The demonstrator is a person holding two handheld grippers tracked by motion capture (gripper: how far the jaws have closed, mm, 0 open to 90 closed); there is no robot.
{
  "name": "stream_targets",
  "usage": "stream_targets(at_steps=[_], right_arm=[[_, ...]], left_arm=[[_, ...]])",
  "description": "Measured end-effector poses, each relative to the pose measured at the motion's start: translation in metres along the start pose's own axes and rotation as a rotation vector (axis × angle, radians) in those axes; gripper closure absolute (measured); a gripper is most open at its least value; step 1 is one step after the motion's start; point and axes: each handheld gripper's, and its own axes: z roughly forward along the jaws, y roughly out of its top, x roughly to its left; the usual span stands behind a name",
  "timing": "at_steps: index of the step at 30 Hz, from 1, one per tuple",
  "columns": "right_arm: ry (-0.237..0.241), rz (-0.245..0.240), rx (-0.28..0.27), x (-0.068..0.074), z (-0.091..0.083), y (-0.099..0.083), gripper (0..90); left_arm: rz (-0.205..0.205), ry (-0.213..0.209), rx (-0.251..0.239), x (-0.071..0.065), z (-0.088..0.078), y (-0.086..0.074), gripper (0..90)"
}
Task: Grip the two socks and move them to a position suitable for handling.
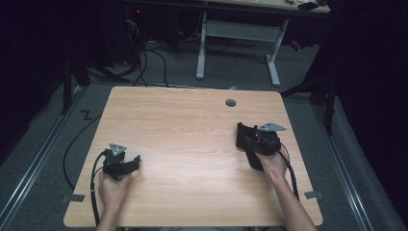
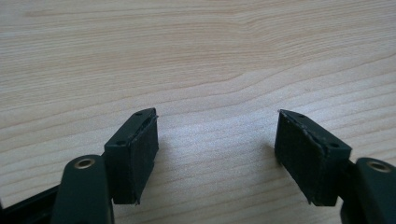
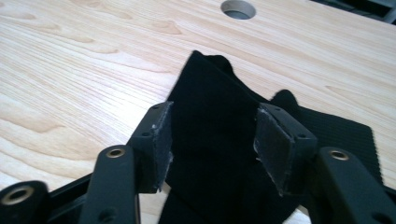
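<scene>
High view: your pale wood table [image 1: 192,139] (one cable hole [image 1: 231,103]) sits in a dim room; one black cloth [image 3: 215,121], perhaps folded, lies between your right gripper [image 3: 212,144]'s parted jaws; your left gripper [image 2: 217,154] gapes over bare wood.

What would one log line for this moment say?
left claw: open, empty, over table | right claw: open, black cloth between pads, not pinched | cloth: lies near table's right edge

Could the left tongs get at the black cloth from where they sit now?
Probably yes. Bare table lies between the left tongs and the black cloth, with nothing in the way. But the cloth sits between the jaws of the right tongs, so the two tongs would crowd each other.
</scene>
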Motion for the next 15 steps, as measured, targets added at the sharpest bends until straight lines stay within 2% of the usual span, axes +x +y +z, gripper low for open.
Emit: stream_targets(at_steps=[8,15], right_arm=[[0.037,-0.051,0.046,0.018,0.019,0.006,41.1],[0.043,-0.047,0.122,0.023,0.042,0.001,40.8]], left_arm=[[0.0,0.0,0.0,0.0,0.0,0.0,30.7],[0.0,0.0,0.0,0.0,0.0,0.0,30.8]])
